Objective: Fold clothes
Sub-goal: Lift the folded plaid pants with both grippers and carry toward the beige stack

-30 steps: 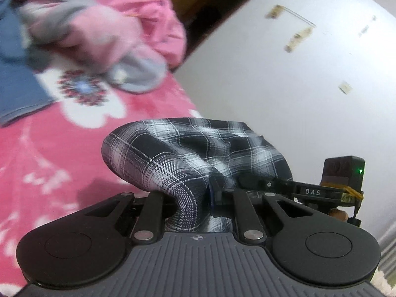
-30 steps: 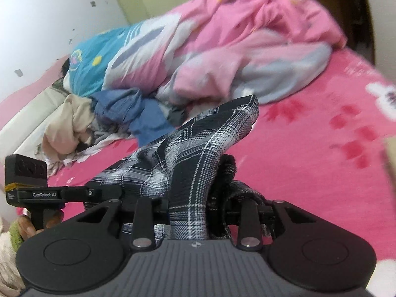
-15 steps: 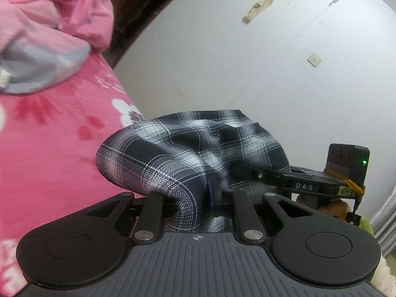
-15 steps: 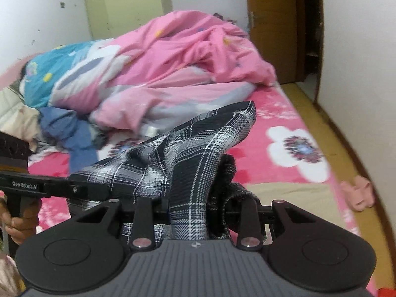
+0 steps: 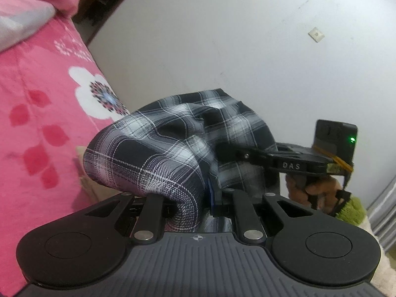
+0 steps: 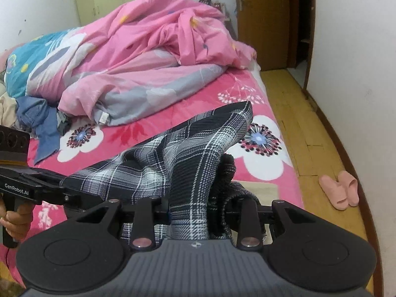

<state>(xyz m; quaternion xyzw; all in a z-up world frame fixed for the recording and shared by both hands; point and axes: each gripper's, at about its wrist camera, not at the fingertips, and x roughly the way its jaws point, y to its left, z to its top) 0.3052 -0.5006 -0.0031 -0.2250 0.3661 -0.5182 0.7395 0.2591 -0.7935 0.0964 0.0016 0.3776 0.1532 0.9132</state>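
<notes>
A black-and-white plaid garment [image 5: 160,146] hangs bunched between both grippers above the pink floral bed [image 5: 32,113]. My left gripper [image 5: 208,194] is shut on a fold of it, with the fingertips hidden under the cloth. In the right wrist view the same plaid garment [image 6: 193,153] drapes over my right gripper [image 6: 198,210], which is shut on a thick bunch of it. The right gripper [image 5: 224,149] shows in the left wrist view clamped on the cloth's far side. The left gripper [image 6: 71,198] shows at the left in the right wrist view, also on the cloth.
A rumpled pink quilt [image 6: 153,57] fills the far half of the bed, with blue clothing [image 6: 42,121] beside it. Pink slippers [image 6: 339,188] lie on the wooden floor [image 6: 304,128] along the white wall [image 5: 235,49]. A brown door [image 6: 262,19] stands at the back.
Both hands have swept sideways along the bed with the plaid garment still held. The quilt pile has slid out of the left view; the wall, floor and slippers have come into sight.
</notes>
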